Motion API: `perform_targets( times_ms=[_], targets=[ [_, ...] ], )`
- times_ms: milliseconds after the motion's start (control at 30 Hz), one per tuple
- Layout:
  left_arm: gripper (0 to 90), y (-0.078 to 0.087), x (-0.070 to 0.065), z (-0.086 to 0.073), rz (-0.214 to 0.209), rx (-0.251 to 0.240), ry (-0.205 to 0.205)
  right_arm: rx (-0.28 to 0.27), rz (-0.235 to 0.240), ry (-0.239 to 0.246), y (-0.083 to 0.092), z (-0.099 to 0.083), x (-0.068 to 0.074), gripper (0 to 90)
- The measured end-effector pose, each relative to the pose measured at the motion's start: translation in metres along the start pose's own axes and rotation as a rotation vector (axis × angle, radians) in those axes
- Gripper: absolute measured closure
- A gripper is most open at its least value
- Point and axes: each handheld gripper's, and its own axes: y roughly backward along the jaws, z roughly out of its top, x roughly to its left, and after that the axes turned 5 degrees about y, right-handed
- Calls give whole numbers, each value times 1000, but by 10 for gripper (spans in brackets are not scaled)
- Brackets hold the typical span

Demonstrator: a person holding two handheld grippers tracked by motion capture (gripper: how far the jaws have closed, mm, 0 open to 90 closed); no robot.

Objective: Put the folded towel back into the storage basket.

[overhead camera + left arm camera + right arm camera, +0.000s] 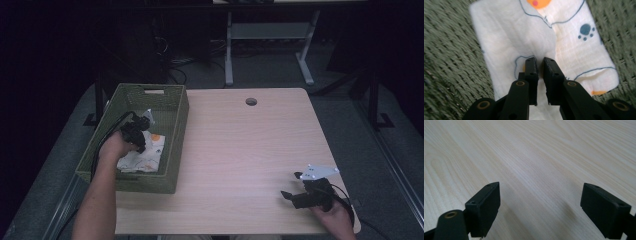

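Cloth, a folded white muslin square printed with orange blobs and blue paw marks [529, 37], lies in the green woven basket [172, 130] at nine o'clock. The left gripper [539, 61] stands nearly closed above it, whether pinching fabric I cannot tell. For a clean lift, bite one fold. The right gripper [540, 197] gapes wide, empty, at five o'clock.

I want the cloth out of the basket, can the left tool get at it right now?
Probably yes. The left tool is already inside the open-topped basket, its nearly closed jaws right at the cloth, with nothing between them.
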Motion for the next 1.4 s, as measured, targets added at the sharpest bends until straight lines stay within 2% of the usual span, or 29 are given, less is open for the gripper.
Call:
perform_targets(
  times_ms=[167,233,267,333,467,500,533,567,600,667,900,1067,1133,1167,1200,1267,1300,1400],
  targets=[
    [863,-4,-5,4,-54,27,-22,0,0,-1,0,0,0,159],
    [862,-6,-7,5,-64,46,-21,-1,0,-2,0,0,0,159],
    [852,-6,-7,5,-55,46,-19,-2,0,-2,0,0,0,159],
    [809,-3,-6,4,-39,29,-7,-3,-1,0,1,0,0,159],
    [778,4,-7,1,-65,1,-3,-1,-2,-3,1,0,-1,159],
    [772,7,-10,1,-96,-15,-4,-3,-2,1,1,0,0,159],
    [760,7,-10,1,-96,-15,-4,-2,-2,-1,0,0,0,159],
    [759,9,-13,1,-126,-23,-15,0,-2,1,0,0,0,159],
    [757,9,-13,1,-126,-23,-15,0,-2,1,0,0,0,159],
    [732,8,-20,4,-141,-19,-47,-1,-3,2,0,1,1,159],
    [674,1,-28,12,-178,3,-59,-1,-2,1,0,1,1,159],
    [617,-4,-30,16,-176,29,-53,-1,-3,1,1,0,0,159],
    [582,-6,-32,17,-165,48,-64,-2,-4,1,1,0,0,159],
    [582,-9,-34,18,-155,51,-52,-1,-4,2,1,0,-1,159],
    [574,-12,-35,19,-135,68,-64,-2,-4,1,1,0,-1,159],
    [618,-14,-37,19,-121,60,-50,-1,-5,-1,2,0,-1,159],
    [666,-13,-38,20,-104,59,-50,-2,-5,0,2,0,-1,159],
    [836,-13,-37,20,-104,61,-51,-1,-6,-1,2,0,-1,159]
  ],
)
